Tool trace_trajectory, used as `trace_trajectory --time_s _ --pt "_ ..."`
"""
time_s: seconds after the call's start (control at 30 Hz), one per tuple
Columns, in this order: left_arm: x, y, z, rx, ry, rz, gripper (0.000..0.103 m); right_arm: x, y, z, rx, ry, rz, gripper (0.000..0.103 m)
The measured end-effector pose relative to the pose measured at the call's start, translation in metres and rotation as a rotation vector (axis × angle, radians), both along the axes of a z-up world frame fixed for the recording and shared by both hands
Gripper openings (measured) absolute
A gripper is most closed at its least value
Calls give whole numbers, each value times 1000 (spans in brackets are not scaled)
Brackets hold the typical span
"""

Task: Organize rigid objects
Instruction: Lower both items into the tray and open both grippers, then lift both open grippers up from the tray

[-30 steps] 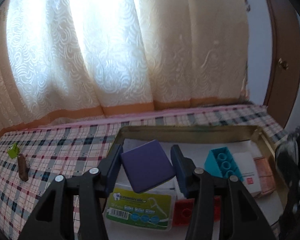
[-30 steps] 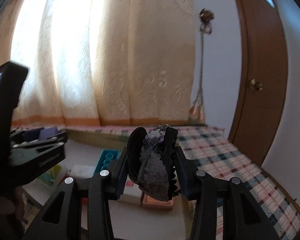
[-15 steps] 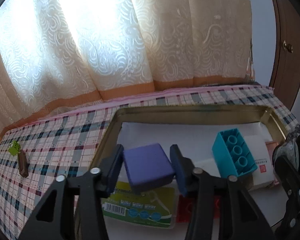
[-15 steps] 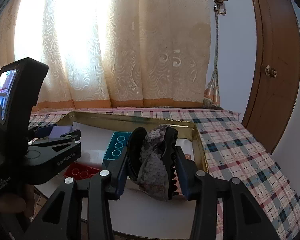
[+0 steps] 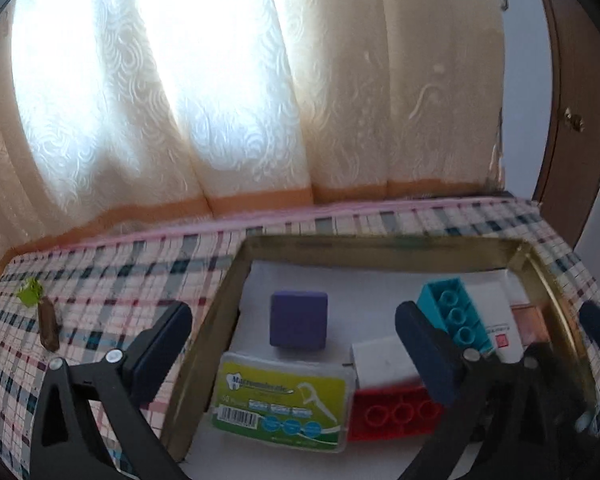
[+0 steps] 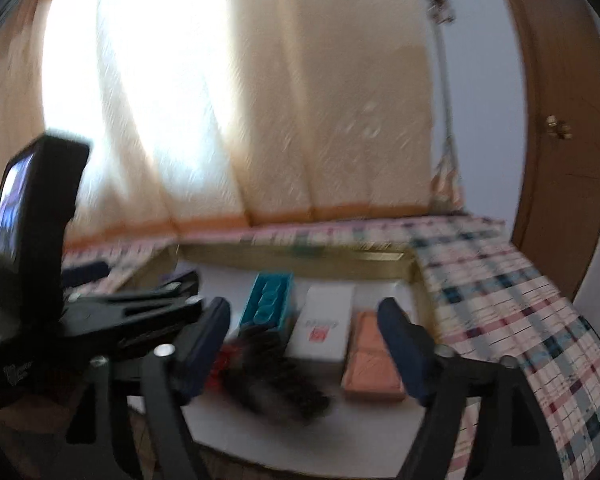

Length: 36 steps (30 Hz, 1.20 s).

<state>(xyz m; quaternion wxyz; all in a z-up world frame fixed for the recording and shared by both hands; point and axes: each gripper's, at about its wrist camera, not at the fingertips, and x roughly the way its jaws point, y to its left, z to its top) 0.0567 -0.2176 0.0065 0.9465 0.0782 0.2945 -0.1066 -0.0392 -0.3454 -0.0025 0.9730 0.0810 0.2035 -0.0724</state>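
Left wrist: purple block [image 5: 299, 319] lies in tray [image 5: 380, 254], seemingly released.

Little here can actually be read. The dental floss pick box [image 5: 281, 403], lying at the tray's [image 5: 204, 344] near left corner, has a green and yellow label with a tooth logo and a brand line in dark letters that starts with what looks like "Ma"; the rest is too blurred to make out. Below that line is small print beginning "50", a barcode at the label's lower left, and a drawing of a floss pick. The white box [image 6: 325, 322] near the tray's right edge carries a small red square mark with tiny lettering above it, unreadable. White lettering on the left gripper's [image 5: 292, 354] black body, seen from the right wrist, is smeared beyond reading.
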Motion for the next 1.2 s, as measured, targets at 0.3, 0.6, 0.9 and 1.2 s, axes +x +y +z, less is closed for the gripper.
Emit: trace_trajectory --time_s 0.3,0.6,0.9,1.2 --pt "-8 13 3 -48 -33 -3 103 -19 -22 12 64 -178 -126 86" --pt "-17 19 4 -64 -92 6 103 -27 -16 16 -46 -243 -199 86" --pt "-21 19 6 -71 -124 11 103 -41 -23 21 -54 -330 -285 87" --pt "-27 16 5 -64 -152 0 103 -46 -21 23 -76 -365 -304 87"
